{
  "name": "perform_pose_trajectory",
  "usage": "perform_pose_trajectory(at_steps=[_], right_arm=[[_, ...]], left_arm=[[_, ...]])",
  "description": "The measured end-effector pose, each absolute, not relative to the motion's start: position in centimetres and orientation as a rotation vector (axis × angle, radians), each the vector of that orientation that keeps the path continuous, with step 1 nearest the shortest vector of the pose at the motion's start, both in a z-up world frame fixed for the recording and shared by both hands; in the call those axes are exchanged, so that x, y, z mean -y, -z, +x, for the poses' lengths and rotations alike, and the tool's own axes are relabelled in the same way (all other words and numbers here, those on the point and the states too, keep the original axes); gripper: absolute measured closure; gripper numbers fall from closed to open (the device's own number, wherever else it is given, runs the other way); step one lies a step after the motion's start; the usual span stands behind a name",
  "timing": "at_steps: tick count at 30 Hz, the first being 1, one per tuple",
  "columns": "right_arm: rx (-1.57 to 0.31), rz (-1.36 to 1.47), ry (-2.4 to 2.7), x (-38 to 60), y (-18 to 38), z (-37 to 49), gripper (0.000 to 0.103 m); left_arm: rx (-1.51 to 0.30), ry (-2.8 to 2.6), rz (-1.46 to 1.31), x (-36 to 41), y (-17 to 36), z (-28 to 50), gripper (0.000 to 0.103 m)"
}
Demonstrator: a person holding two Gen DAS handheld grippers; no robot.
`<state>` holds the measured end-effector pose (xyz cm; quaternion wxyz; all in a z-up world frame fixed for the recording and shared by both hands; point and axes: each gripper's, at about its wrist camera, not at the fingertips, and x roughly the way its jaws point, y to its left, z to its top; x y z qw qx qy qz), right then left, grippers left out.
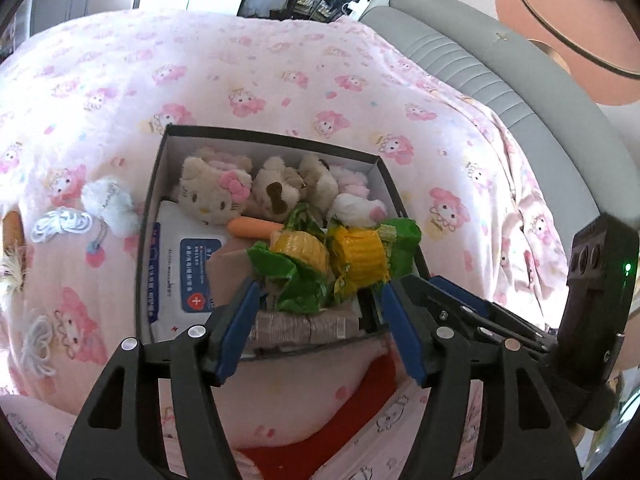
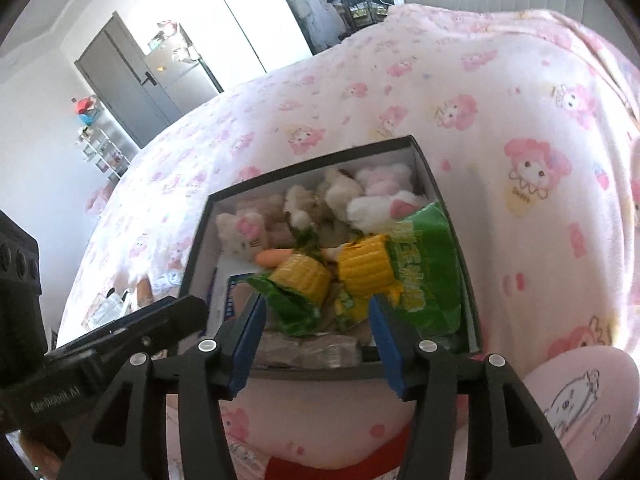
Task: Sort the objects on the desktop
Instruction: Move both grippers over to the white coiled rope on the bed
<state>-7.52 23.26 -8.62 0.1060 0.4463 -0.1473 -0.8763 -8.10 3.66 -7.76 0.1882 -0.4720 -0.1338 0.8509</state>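
Observation:
A black box with a white inside sits on the pink printed bedspread. In it lie a cat plush, other plush toys, a toy carrot, two toy corn pieces in green husks, a wipes pack and a brown packet. My left gripper hangs open above the box's near edge, holding nothing. Beside it, my right gripper is open over the same corn, its pads apart from it.
Left of the box, a white fluffy toy and a coiled white cable lie on the bedspread. A grey padded headboard runs along the right. Red cloth shows below the grippers. A grey door and shelf stand beyond the bed.

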Motion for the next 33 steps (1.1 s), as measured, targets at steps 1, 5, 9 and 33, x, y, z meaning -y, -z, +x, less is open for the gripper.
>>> perform_pose_trajectory(at_steps=[1, 5, 9, 33], right_arm=[[0.430, 1.311, 2.580, -22.9, 8.5, -7.4, 0.053], [0.413, 1.308, 2.567, -21.4, 8.1, -6.3, 0.053], [0.399, 1.315, 2.543, -19.6, 8.2, -5.1, 0.053], [0.109, 1.390, 2.219, -3.0, 12.3, -5.1, 0.053]], left_arm=[[0.373, -2.398, -1.326, -3.3, 7.5, -7.7, 0.037], [0.378, -2.416, -1.325, -2.0, 7.1, -6.6, 0.036], [0.387, -2.417, -1.340, -0.3, 7.1, -5.2, 0.036], [0.604, -2.556, -1.546, 15.2, 11.3, -0.1, 0.036]])
